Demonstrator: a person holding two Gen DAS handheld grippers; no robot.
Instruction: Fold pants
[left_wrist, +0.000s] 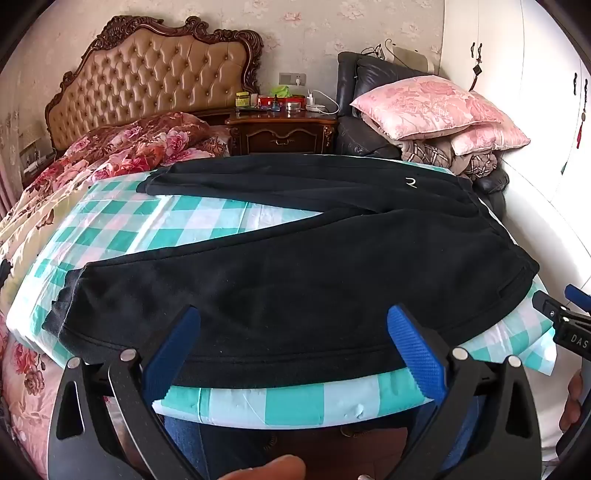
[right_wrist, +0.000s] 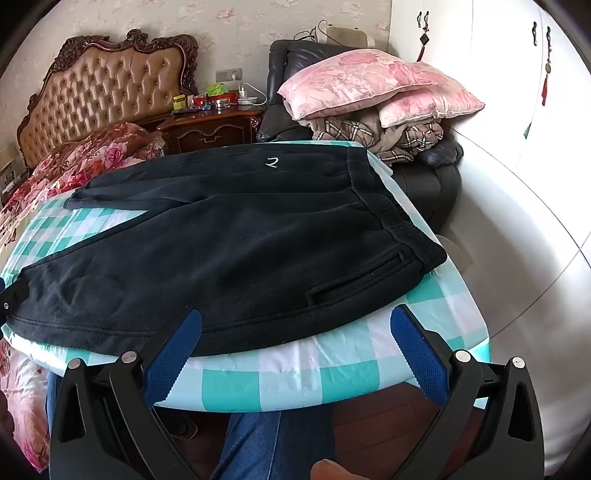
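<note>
Black sweatpants (left_wrist: 295, 266) lie flat on a table with a teal-and-white checked cloth (left_wrist: 184, 221), legs spread apart to the left, waistband to the right. They also show in the right wrist view (right_wrist: 229, 251), with a small white logo (right_wrist: 272, 161). My left gripper (left_wrist: 293, 325) is open, hovering over the near leg's front edge. My right gripper (right_wrist: 295, 325) is open, over the near edge by the hip pocket (right_wrist: 354, 280). The right gripper's tip also shows at the right edge of the left wrist view (left_wrist: 565, 310).
A bed with a floral quilt (left_wrist: 110, 155) and tufted headboard (left_wrist: 147, 74) lies left. A wooden nightstand (left_wrist: 284, 133) stands behind. A dark armchair with pink pillows (left_wrist: 436, 107) is behind right. White wardrobe doors (right_wrist: 498, 92) stand right. The person's jeans-clad leg (right_wrist: 266, 443) is below the table edge.
</note>
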